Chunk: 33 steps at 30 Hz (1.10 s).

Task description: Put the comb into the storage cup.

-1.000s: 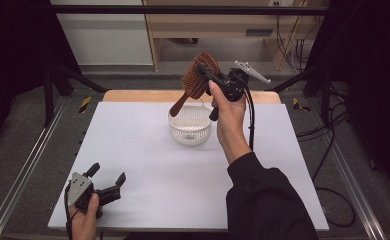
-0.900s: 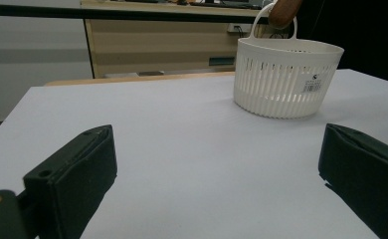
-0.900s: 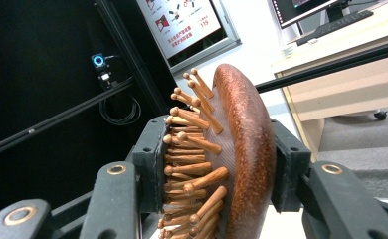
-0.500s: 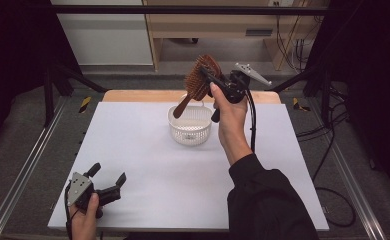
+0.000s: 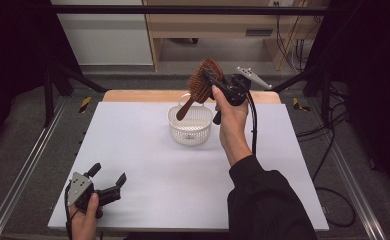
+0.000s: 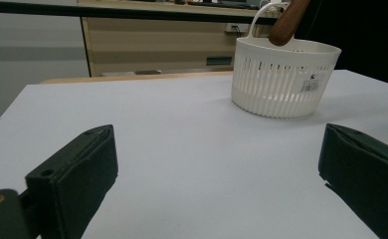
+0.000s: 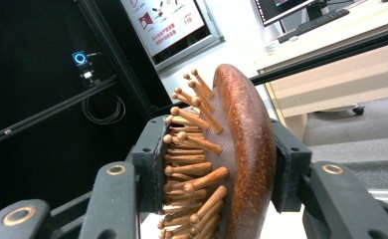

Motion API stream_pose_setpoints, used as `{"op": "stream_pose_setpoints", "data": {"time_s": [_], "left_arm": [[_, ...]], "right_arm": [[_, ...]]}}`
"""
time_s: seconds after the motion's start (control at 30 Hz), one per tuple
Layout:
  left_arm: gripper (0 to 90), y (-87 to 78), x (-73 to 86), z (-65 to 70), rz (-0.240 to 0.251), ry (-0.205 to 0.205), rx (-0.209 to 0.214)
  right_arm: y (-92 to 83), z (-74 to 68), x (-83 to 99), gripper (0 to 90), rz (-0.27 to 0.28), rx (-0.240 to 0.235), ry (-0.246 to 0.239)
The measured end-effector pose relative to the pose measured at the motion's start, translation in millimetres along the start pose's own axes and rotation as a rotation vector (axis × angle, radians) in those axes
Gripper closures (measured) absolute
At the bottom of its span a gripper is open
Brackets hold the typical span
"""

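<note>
A brown wooden hairbrush [image 5: 201, 86] with wooden pins hangs tilted in the air, its handle pointing down toward a white slotted basket [image 5: 189, 131] at the far middle of the table. My right gripper [image 5: 208, 80] is shut on the brush head. In the right gripper view the jaws press on the pin side and the back of the hairbrush [image 7: 242, 149]. My left gripper [image 5: 109, 173] rests low at the table's front left, open, with nothing between its fingers. In the left gripper view the basket [image 6: 281, 79] stands ahead with the brush handle [image 6: 286, 22] above its rim.
The white tabletop [image 5: 148, 150] has a wooden strip along its far edge. Metal frame rails run along both sides. A cable trails from the right gripper down past the person's dark sleeve [image 5: 268, 200]. Wooden furniture stands behind the table.
The right gripper with the brush has shifted slightly to the right, bringing the handle tip over the basket. The left gripper has stayed still.
</note>
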<state>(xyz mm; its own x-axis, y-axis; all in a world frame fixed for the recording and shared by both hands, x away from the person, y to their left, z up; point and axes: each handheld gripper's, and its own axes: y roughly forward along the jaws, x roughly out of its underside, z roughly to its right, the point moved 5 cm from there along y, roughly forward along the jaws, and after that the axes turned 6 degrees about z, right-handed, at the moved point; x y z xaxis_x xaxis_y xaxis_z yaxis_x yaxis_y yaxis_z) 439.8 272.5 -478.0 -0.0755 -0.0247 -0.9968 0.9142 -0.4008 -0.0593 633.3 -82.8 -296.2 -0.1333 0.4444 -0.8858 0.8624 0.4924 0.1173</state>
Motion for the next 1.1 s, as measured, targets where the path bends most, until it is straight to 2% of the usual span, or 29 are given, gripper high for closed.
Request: {"op": "stream_pose_setpoints", "data": {"time_s": [0.33, 0.67, 0.87, 1.1], "left_arm": [[2.3, -0.3, 0.0, -0.3, 0.001, 0.000, 0.000], [2.4, 0.0, 0.3, 0.0, -0.001, 0.001, 0.004], [2.3, 0.4, 0.4, -0.1, -0.001, 0.002, 0.004], [2.4, 0.6, 0.5, 0.3, 0.000, 0.001, 0.006]], "right_arm": [[0.7, 6.5, 9.2, 50.7, -0.005, 0.022, 0.001], [4.2, 18.9, 31.7, 50.6, -0.013, 0.051, 0.015], [6.8, 24.7, 48.1, 50.6, -0.027, 0.053, 0.013], [7.0, 30.7, 58.9, 50.5, -0.033, 0.070, 0.027]]}}
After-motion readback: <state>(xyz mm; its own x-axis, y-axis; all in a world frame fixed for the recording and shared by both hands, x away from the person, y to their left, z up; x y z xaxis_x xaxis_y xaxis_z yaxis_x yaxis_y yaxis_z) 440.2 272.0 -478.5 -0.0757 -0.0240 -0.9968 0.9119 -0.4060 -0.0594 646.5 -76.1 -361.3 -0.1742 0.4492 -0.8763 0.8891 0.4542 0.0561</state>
